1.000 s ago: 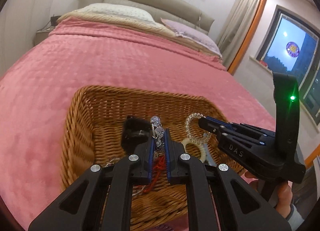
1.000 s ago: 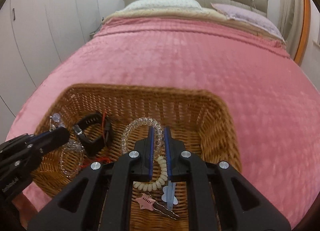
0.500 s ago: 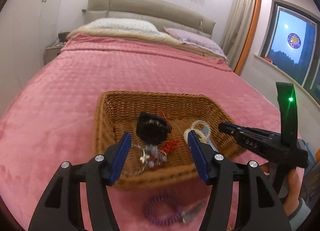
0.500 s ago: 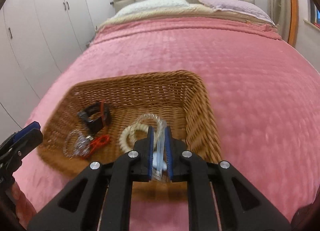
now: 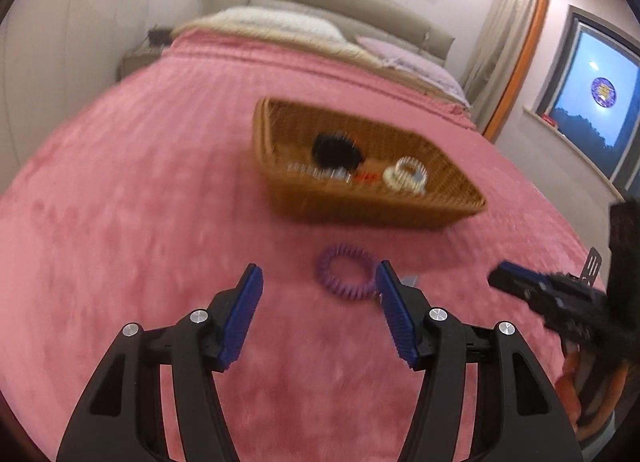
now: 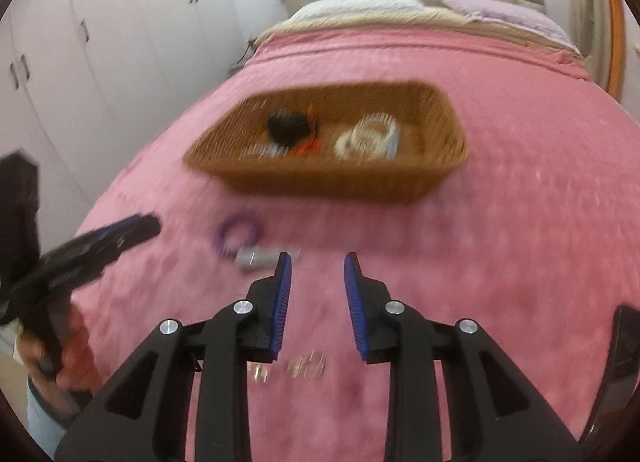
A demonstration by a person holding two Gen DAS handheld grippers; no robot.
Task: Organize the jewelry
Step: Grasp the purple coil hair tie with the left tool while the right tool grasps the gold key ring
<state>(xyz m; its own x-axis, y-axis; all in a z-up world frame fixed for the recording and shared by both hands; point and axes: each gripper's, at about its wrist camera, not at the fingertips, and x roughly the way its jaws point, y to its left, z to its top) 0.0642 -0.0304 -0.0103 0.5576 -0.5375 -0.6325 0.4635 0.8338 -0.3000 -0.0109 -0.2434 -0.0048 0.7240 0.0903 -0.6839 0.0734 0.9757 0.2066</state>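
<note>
Wicker is what I read first: the wicker basket [image 5: 372, 197] sits on the pink bedspread [image 5: 140, 221] well ahead of both tongs, holding a black band [image 5: 336, 149], a cream coil ring [image 5: 404, 177], something red and a few clear pieces too smeared to name. Both views are blurred by motion.

My left tongs [image 5: 318, 286] are spread wide with nothing between them; the purple coil bracelet [image 5: 347, 277] lies on the cover just inside the right-hand pad [image 5: 394, 318], apparently touching or nearly so. My right tongs [image 6: 316, 282] are also parted and empty. Just off their left pad lies a small grey clip-like piece [image 6: 260, 258], next to the bracelet, and beneath them, close to the camera, some small clear pieces [image 6: 306, 366] rest on the fabric.

As I judge it, the loose items outside the basket are what remains. The risks: closing the left tongs now would catch only the bracelet's edge, and a springy coil could squirt sideways. The plush cover may let thin pieces sink, so a pinch could grab fabric instead. The two tongs are near each other around the bracelet, and reaching for neighbouring items together could knock them. The clear pieces are easy to overlook.
</note>
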